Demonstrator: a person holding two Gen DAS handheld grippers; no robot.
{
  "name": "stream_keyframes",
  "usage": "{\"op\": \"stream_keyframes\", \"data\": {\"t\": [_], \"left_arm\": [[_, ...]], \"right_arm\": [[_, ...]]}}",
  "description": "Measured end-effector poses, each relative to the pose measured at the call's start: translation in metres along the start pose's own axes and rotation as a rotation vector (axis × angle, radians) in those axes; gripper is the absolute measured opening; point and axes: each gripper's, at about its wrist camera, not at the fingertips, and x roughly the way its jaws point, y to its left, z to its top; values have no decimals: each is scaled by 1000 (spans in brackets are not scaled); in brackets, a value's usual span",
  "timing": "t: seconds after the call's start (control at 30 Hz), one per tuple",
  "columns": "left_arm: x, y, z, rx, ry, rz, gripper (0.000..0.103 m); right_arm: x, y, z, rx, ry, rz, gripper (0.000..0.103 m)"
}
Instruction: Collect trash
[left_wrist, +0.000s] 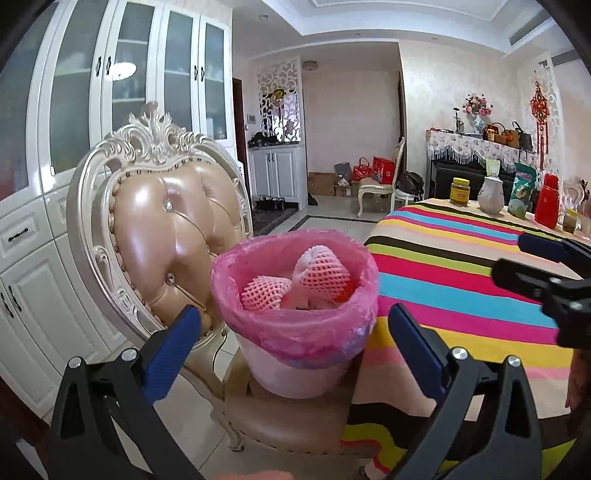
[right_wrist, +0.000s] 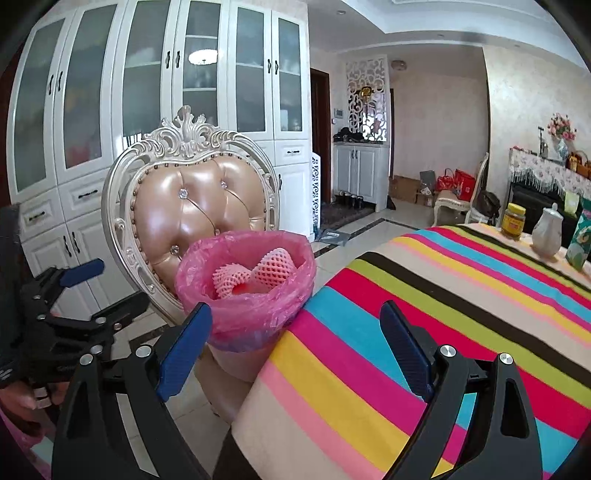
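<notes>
A dining room: our bin (left_wrist: 295, 332) sits on the chair (left_wrist: 280, 417) ahead of the left gripper (left_wrist: 291, 354), whose jaws stand apart and empty. The right gripper (right_wrist: 295, 347) is likewise spread, bin just left of its jaws. The foam nets (left_wrist: 321, 275) inside look light and squashy, so we'd pinch them gently mid-body.

The bottom of the trash bin (right_wrist: 240, 363) is hidden behind the table (right_wrist: 424, 295) edge in the right wrist view. What lies under the foam nets (left_wrist: 321, 275) cannot be made out. The right gripper (left_wrist: 517, 258) is cut off by the left view's edge. Cabinet (right_wrist: 199, 74) contents are blurred behind frosted glass.
</notes>
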Motion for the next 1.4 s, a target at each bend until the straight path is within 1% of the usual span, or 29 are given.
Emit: {"op": "stream_keyframes", "data": {"t": [0.1,0.3,0.67,1.0,1.4], "left_arm": [[-7,-6,-1,-3,0,1,98],[-12,-4,-4,-15,9,9,98],[-9,7,-5,-49,24,0,98],[-1,14,-17,-73,79,-1,98],[-3,16,-17,-63,68,10,98]], "right_arm": [[-1,0,0,-12,-3,-1,86],[0,-2,0,-14,0,-7,86],[8,4,-6,-19,20,6,86],[13,11,-11,-25,38,23,86],[15,15,-12,-27,37,32,86]]}}
